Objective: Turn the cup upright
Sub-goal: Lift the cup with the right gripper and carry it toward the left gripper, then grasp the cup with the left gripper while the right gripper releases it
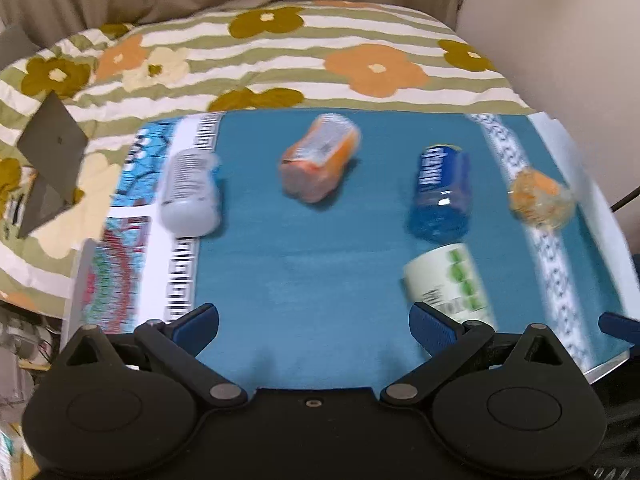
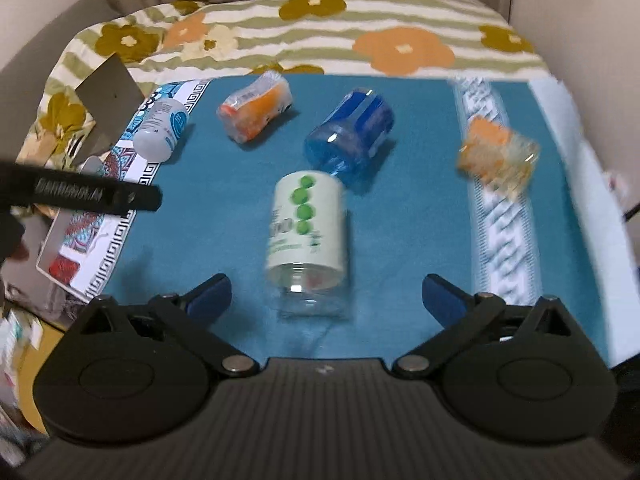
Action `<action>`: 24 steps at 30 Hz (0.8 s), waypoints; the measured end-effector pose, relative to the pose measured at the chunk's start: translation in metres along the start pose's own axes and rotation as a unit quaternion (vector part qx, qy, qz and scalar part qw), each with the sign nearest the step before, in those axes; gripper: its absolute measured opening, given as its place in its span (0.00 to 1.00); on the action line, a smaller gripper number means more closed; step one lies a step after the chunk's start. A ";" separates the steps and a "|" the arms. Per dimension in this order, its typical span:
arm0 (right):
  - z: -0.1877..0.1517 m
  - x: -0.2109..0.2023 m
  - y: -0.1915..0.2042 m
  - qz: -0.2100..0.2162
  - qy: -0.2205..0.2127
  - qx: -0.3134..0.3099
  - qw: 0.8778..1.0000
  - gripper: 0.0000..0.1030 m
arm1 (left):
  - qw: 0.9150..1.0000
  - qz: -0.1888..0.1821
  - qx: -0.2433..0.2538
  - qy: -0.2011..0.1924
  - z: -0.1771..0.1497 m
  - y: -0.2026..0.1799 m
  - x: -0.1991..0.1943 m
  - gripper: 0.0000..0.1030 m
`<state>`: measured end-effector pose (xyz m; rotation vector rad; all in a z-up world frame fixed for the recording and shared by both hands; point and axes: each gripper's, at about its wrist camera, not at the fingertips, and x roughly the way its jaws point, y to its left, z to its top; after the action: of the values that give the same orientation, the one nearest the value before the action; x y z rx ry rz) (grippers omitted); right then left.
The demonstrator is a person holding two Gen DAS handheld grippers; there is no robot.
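Several plastic cups lie on their sides on a blue cloth [image 1: 300, 280]. A clear cup with a white and green-dotted label [image 2: 308, 236] lies just ahead of my right gripper [image 2: 326, 296], which is open and empty; it also shows in the left wrist view [image 1: 450, 284]. Behind it lies a blue cup [image 2: 352, 136] [image 1: 440, 192]. An orange cup [image 2: 256, 110] [image 1: 320, 158], a white cup [image 2: 162, 128] [image 1: 191, 192] and a clear orange cup [image 2: 498, 156] [image 1: 540, 196] lie further off. My left gripper [image 1: 314, 326] is open and empty over the cloth's near edge.
The cloth covers a board lying on a flowered, striped quilt [image 1: 320, 56]. A grey laptop [image 1: 52, 160] stands open at the left. The left gripper's black body [image 2: 80, 196] juts into the right wrist view. Beige walls and curtains stand behind.
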<state>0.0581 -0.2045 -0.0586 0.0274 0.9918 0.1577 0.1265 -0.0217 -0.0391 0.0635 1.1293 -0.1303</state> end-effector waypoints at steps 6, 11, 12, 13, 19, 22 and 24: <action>-0.009 -0.015 -0.043 0.006 -0.012 0.019 1.000 1.00 | 0.998 -0.013 -0.027 0.051 0.020 -0.044 0.023 0.99; -0.018 -0.014 -0.076 0.035 -0.010 0.049 0.998 1.00 | 0.995 -0.010 -0.050 0.086 0.033 -0.068 0.047 0.97; -0.019 -0.013 -0.080 0.038 -0.010 0.049 0.998 1.00 | 0.994 -0.009 -0.054 0.098 0.035 -0.073 0.054 0.93; -0.020 -0.011 -0.086 0.042 -0.010 0.048 0.998 1.00 | 0.992 -0.007 -0.058 0.108 0.036 -0.077 0.060 0.90; -0.026 -0.001 -0.114 0.061 -0.006 0.055 0.997 1.00 | 0.985 0.011 -0.077 0.152 0.044 -0.087 0.088 0.88; -0.027 0.006 -0.126 0.071 -0.001 0.065 0.995 1.00 | 0.983 0.021 -0.081 0.163 0.048 -0.093 0.098 0.88; -0.028 0.011 -0.132 0.077 0.003 0.068 0.995 1.00 | 0.982 0.025 -0.082 0.167 0.050 -0.095 0.103 0.88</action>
<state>0.0564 -0.3346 -0.0956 0.2277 1.0056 0.2308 0.2022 -0.1295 -0.1097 -0.0356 1.4690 0.0203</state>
